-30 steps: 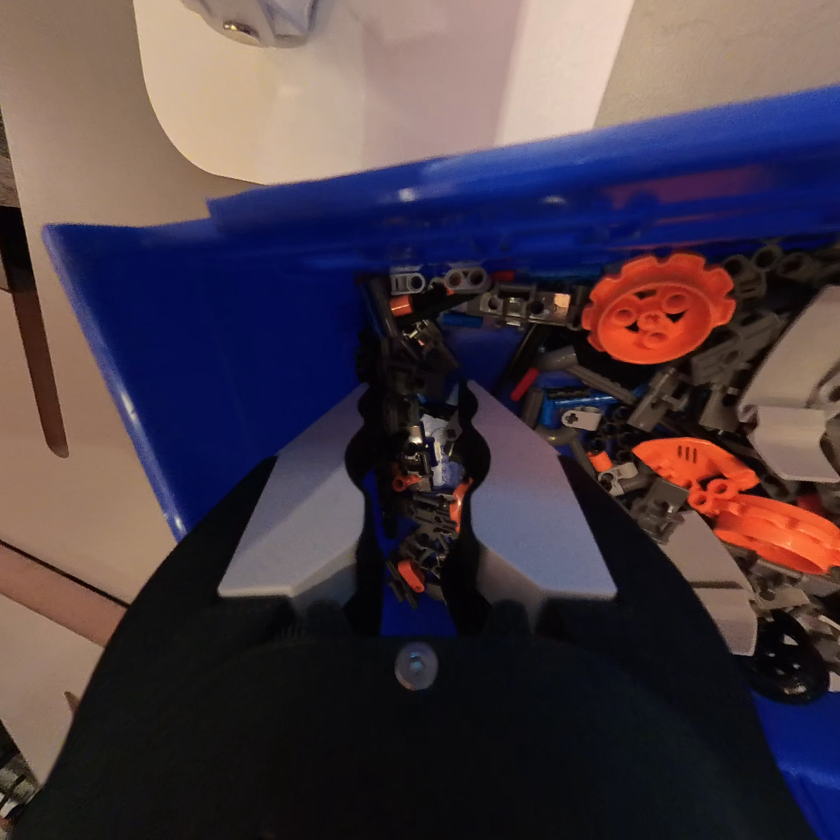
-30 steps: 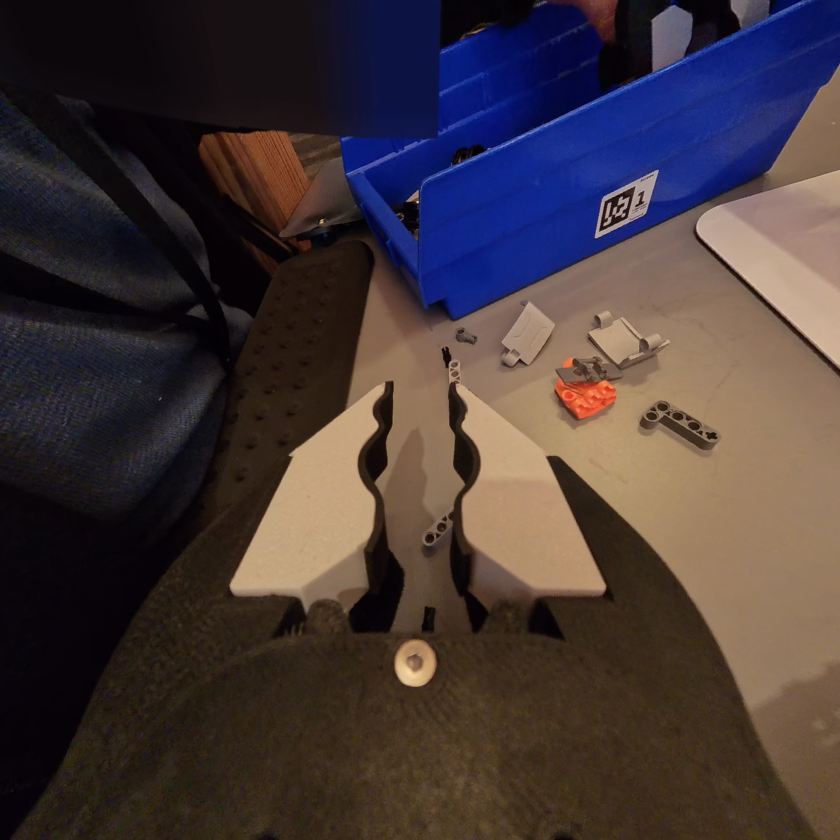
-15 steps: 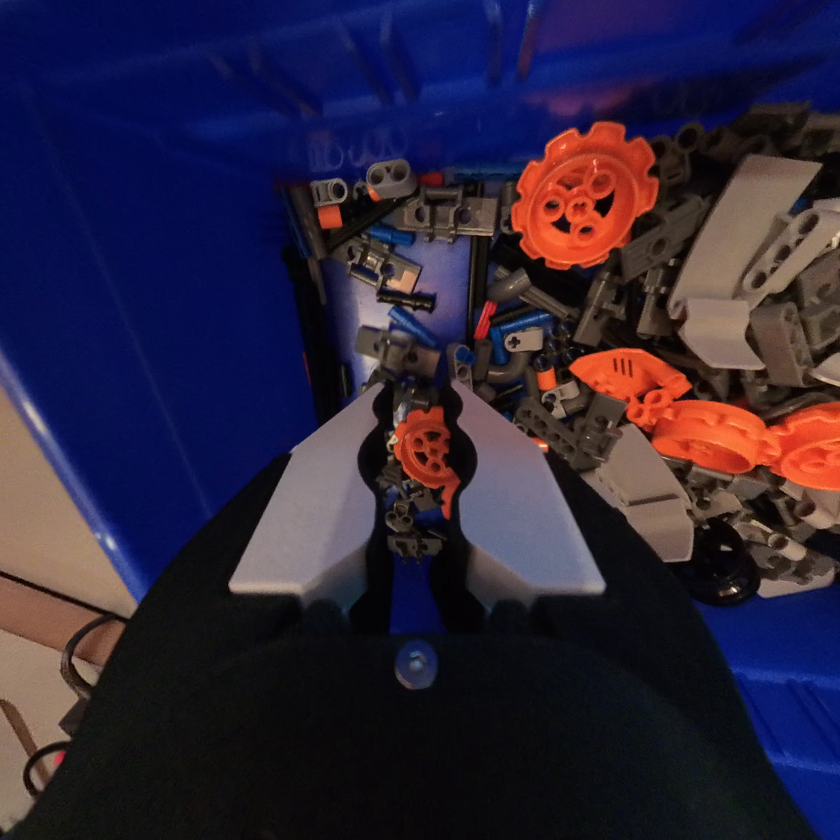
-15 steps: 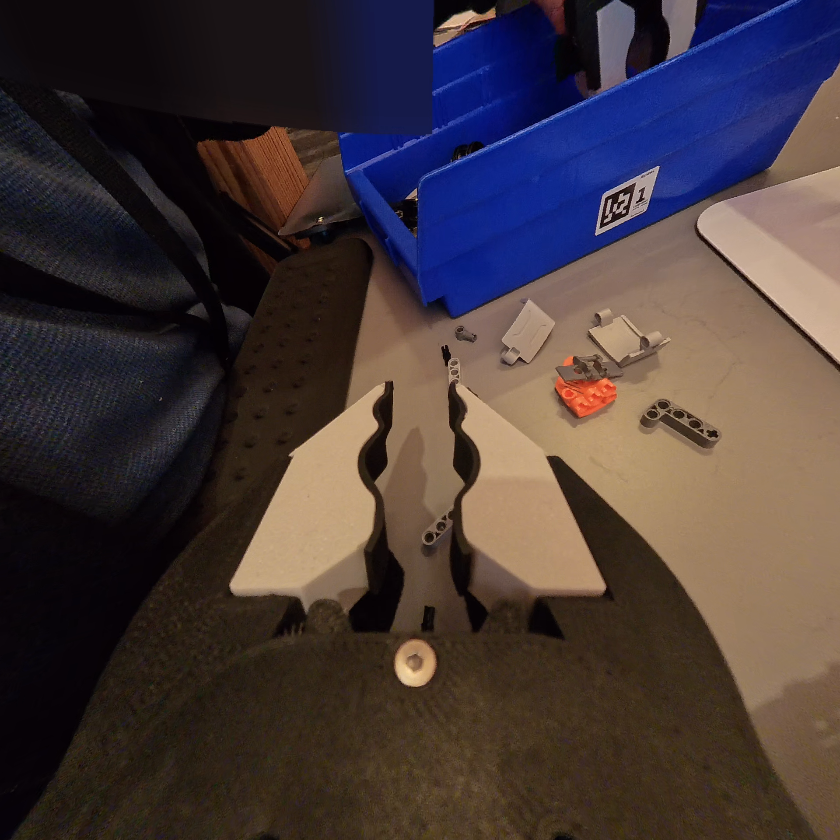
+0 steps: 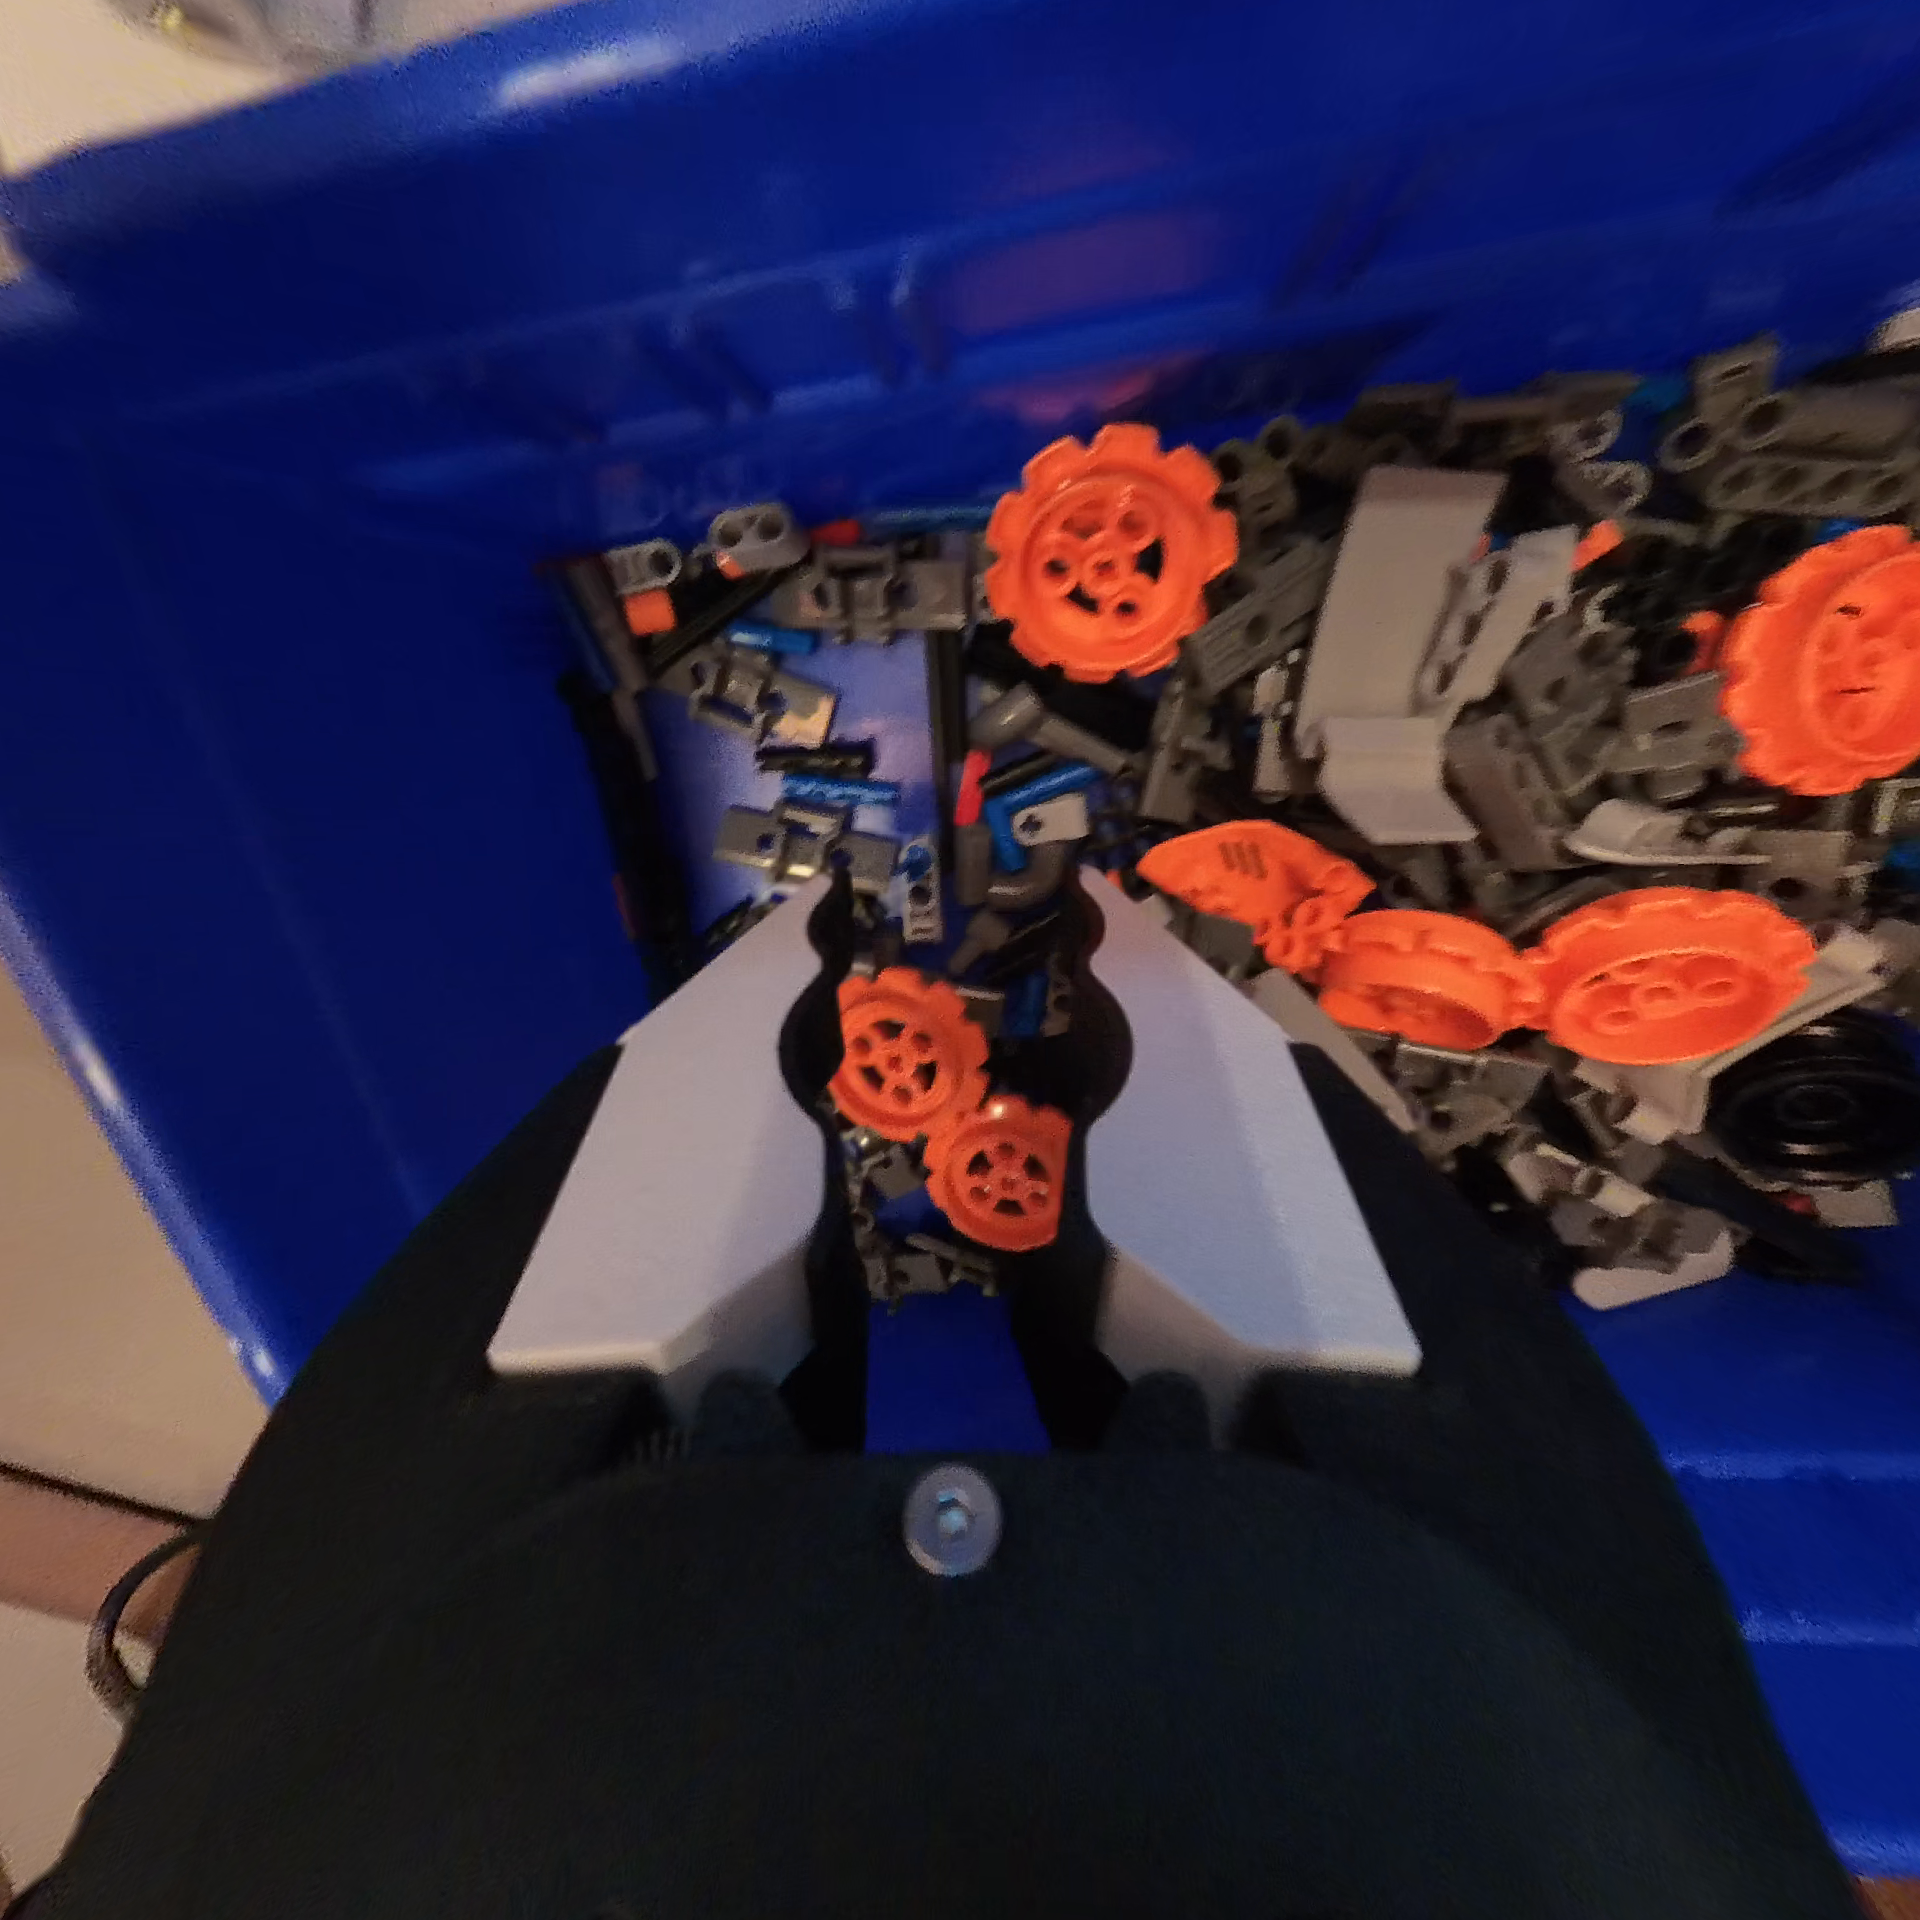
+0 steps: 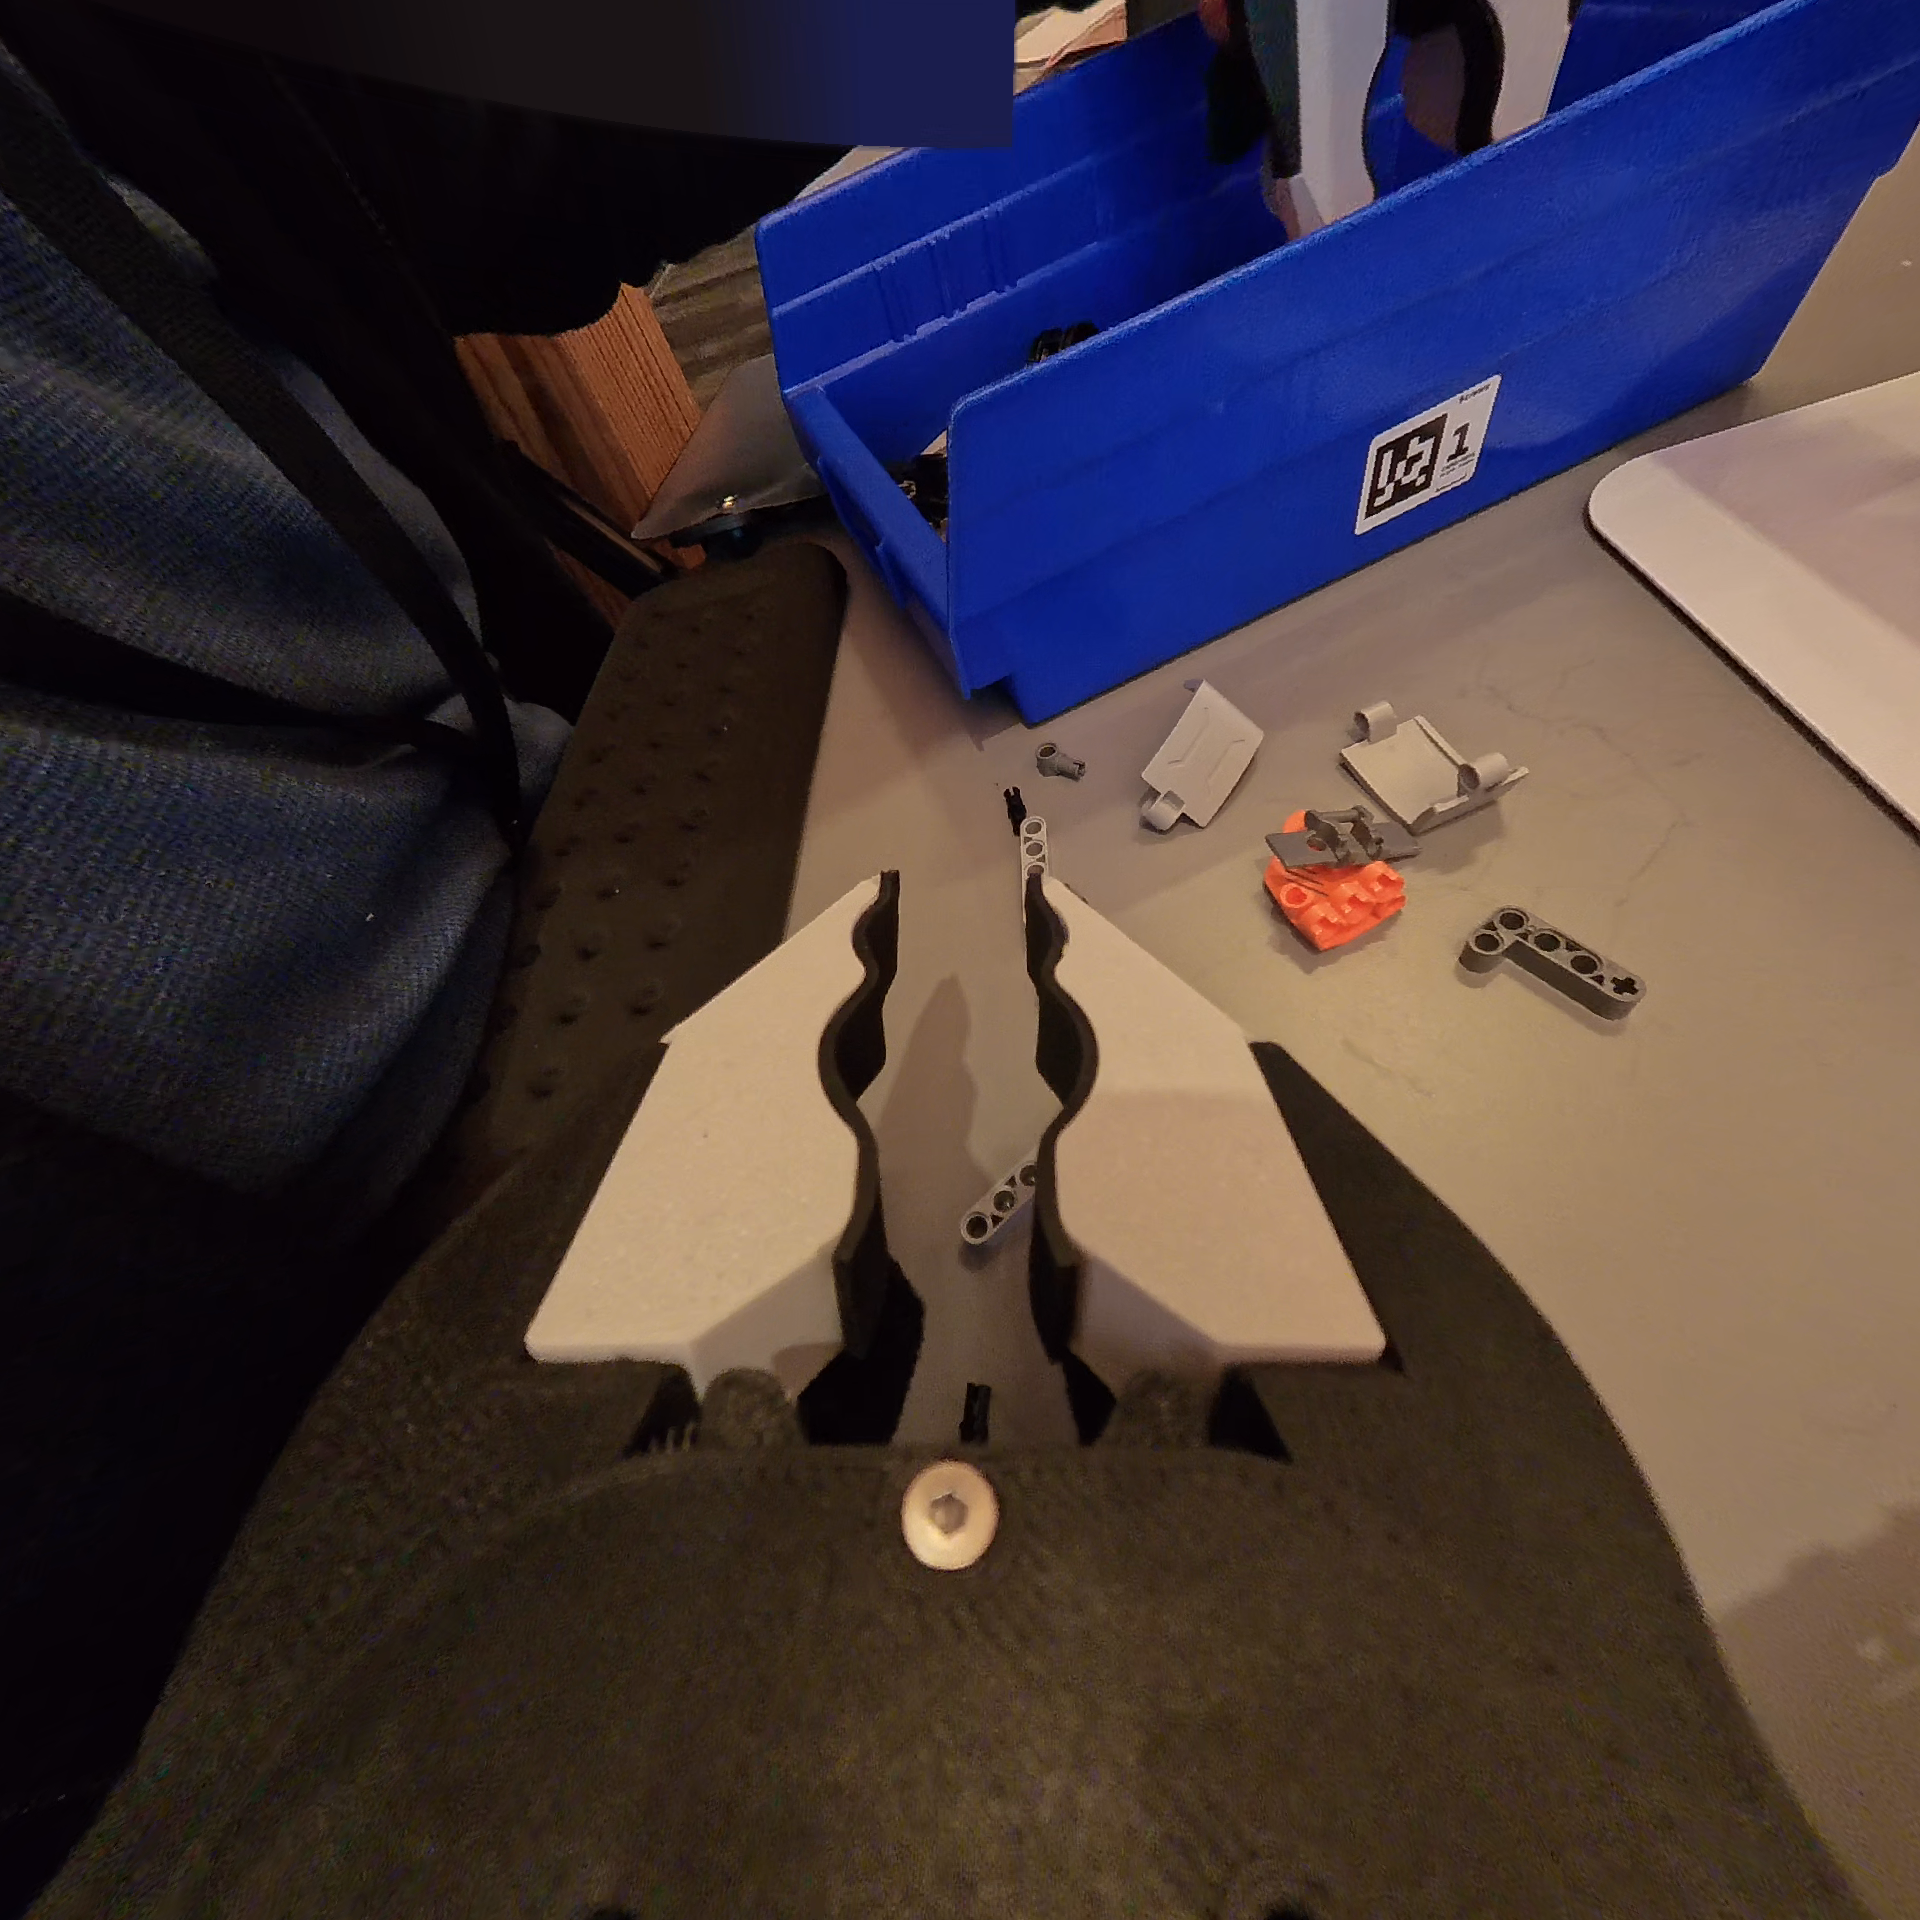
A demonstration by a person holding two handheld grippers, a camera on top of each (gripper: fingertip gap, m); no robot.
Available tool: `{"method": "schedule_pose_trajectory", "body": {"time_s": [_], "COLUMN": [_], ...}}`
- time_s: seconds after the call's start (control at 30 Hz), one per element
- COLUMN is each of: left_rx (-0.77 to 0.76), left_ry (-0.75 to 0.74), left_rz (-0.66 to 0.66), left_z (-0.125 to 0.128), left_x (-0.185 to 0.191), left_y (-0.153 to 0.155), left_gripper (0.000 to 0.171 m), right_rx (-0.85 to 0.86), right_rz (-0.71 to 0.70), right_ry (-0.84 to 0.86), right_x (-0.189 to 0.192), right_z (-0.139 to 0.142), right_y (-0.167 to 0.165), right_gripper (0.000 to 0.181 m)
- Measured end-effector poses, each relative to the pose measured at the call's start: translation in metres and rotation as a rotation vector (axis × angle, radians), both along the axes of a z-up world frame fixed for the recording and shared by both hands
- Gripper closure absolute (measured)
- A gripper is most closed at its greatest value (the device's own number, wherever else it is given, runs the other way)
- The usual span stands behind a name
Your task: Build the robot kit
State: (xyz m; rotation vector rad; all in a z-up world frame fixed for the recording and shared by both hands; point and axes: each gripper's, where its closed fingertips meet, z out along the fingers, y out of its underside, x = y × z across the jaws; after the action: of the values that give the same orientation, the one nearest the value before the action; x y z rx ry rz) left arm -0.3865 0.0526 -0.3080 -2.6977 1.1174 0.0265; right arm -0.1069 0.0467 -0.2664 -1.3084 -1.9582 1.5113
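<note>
Left gripper [image 5: 961, 914] inside a blue bin [image 5: 312, 727], jaws spread wide over a heap of grey and orange building-toy parts [image 5: 1507, 831], with two small orange gears [image 5: 904, 1055] lying in the gap between the fingers, nothing pinched. Right gripper [image 6: 961, 883] low over a grey table [image 6: 1558, 1195], jaws parted and empty, a thin grey beam [image 6: 1000, 1200] beside its right finger and another [image 6: 1034, 844] just past that fingertip. Farther ahead, scattered loose parts: two grey panels [image 6: 1205, 753], an orange piece [image 6: 1335, 904], an L-shaped beam [image 6: 1553, 961].
</note>
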Motion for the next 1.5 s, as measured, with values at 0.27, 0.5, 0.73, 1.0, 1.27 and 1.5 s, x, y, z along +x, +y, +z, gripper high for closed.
{"method": "schedule_pose_trajectory", "body": {"time_s": [0.27, 0.5, 0.73, 1.0, 1.27, 1.5], "left_rx": [-0.024, -0.062, -0.092, -0.1, -0.081, -0.083], "left_ry": [-0.13, -0.18, -0.223, -0.221, -0.183, -0.131], "left_rz": [-0.062, -0.017, -0.009, 0.012, 0.069, 0.138], "left_z": [-0.005, -0.008, -0.009, -0.006, 0.007, 0.011], "left_x": [0.056, 0.057, 0.054, 0.045, 0.021, -0.003], "left_y": [0.011, 0.009, -0.004, -0.017, -0.026, -0.033], "left_gripper": [0.124, 0.127, 0.132, 0.132, 0.132, 0.132], "right_rx": [0.001, 0.0, 0.002, 0.002, 0.003, 0.003], "right_rz": [-0.004, -0.002, -0.003, -0.003, -0.003, -0.003], "right_ry": [-0.006, 0.0, -0.006, -0.009, -0.009, -0.013], "right_x": [0.0, 0.0, 0.0, 0.0, 0.0, -0.001], "right_z": [-0.002, 0.0, -0.002, -0.002, -0.003, -0.003], "right_y": [0.001, 0.001, 0.001, 0.001, 0.0, 0.0], "right_gripper": [0.16, 0.16, 0.16, 0.159, 0.159, 0.159]}}
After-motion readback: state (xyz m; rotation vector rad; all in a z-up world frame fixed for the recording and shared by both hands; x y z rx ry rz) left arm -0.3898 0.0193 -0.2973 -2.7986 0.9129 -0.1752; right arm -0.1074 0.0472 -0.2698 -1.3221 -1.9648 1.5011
